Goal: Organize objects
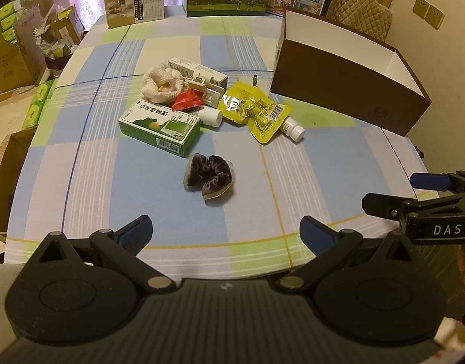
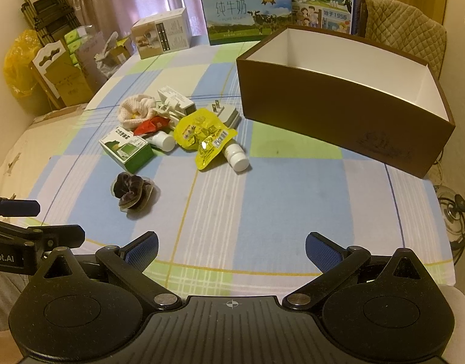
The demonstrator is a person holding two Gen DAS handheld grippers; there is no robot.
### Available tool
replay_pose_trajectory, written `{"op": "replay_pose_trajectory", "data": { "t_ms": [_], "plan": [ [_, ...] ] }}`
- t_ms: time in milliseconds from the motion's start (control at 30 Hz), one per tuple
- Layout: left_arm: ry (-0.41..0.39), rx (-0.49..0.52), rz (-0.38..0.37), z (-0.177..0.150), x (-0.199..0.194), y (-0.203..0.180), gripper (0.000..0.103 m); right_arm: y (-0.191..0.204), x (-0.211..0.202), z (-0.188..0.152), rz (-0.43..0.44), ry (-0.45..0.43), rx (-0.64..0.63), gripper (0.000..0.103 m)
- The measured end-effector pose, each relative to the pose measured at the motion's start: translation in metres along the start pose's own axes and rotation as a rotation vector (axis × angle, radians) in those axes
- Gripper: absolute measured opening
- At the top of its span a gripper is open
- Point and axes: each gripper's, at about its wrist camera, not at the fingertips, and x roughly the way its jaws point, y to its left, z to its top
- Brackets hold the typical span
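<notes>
Left wrist view: left gripper (image 1: pixel 225 232) & right gripper (image 2: pixel 231 248) both wide, empty, held back near table edge, prob. choosing from clutter beside empty brown box (image 2: pixel 338 115), scrunchie (image 1: pixel 208 177) closest.

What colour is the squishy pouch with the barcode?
Bright yellow pouch; the right wrist view shows it best.

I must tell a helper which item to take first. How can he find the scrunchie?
Start at the brown box, then go to the pile left of it. The scrunchie lies alone at the pile's near edge, beside the green carton: dark, purple, velvety.
</notes>
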Motion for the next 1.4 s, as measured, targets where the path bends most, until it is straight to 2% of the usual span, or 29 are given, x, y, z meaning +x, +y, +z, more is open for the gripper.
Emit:
{"op": "replay_pose_trajectory", "data": {
  "t_ms": [333,767,1400],
  "plan": [
    [0.016,-0.012,-0.021,0.004,0.009,0.003,0.102,-0.003,0.008,0.003,-0.006,0.002,0.002,0.101],
    [-0.012,-0.008,-0.015,0.017,0.028,0.006,0.102,-0.011,0.025,0.012,0.013,-0.014,0.027,0.101],
    [-0.027,0.053,0.012,0.032,0.084,0.007,0.089,-0.044,0.056,0.018,-0.01,-0.02,0.103,0.101]
  ]
}}
